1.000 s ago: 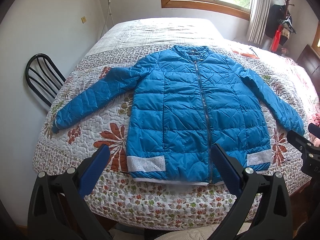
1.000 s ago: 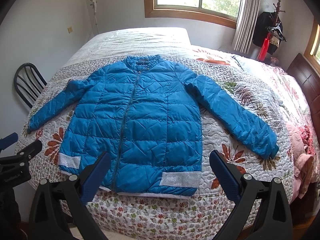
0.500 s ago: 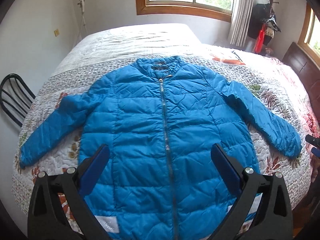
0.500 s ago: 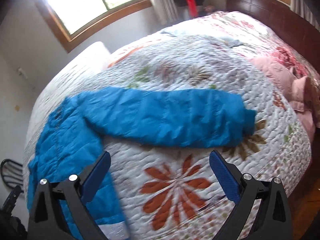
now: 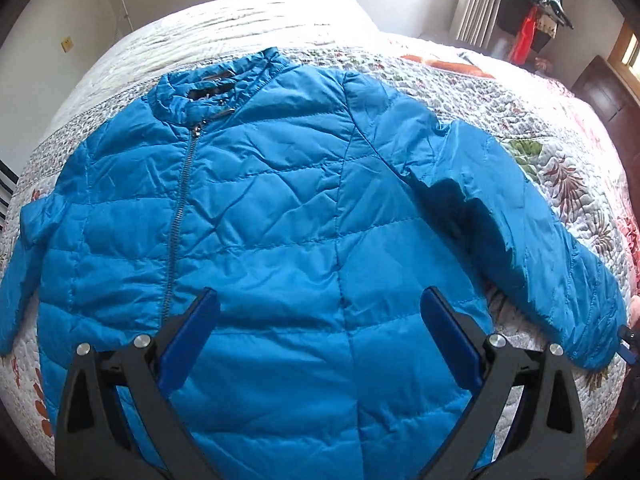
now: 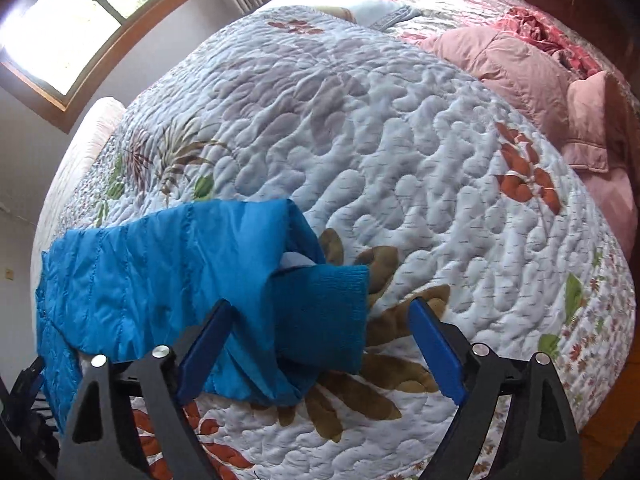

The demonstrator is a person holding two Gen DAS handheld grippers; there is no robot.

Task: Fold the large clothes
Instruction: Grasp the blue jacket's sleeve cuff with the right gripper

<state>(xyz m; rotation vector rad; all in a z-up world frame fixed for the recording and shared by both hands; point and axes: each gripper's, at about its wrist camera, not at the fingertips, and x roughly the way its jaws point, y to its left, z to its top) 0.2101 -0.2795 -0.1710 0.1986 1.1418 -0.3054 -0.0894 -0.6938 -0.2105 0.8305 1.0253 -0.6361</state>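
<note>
Blue jacket (image 5: 304, 220) flat on quilt (image 6: 400, 140); left gripper (image 5: 320, 336) jaws spread; right gripper (image 6: 320, 340) jaws closing around cuff (image 6: 324, 312), untouched.

Left gripper (image 5: 320, 320): two black plastic arms w/ triangular cut-outs, flat blue pads on the inner faces of the fingers (image 5: 192, 336). Two round silver screw heads per side, near the pad base. Matte black frame, angular, ribbed edges. Right gripper (image 6: 320, 328): same build, black arms w/ triangle holes, blue pads on the fingers (image 6: 436, 348), two silver screws each side. In the right wrist view, bottom-left corner, a bit of the other unit: black body w/ a blue tip. No cables, markings or sleeves visible.
</note>
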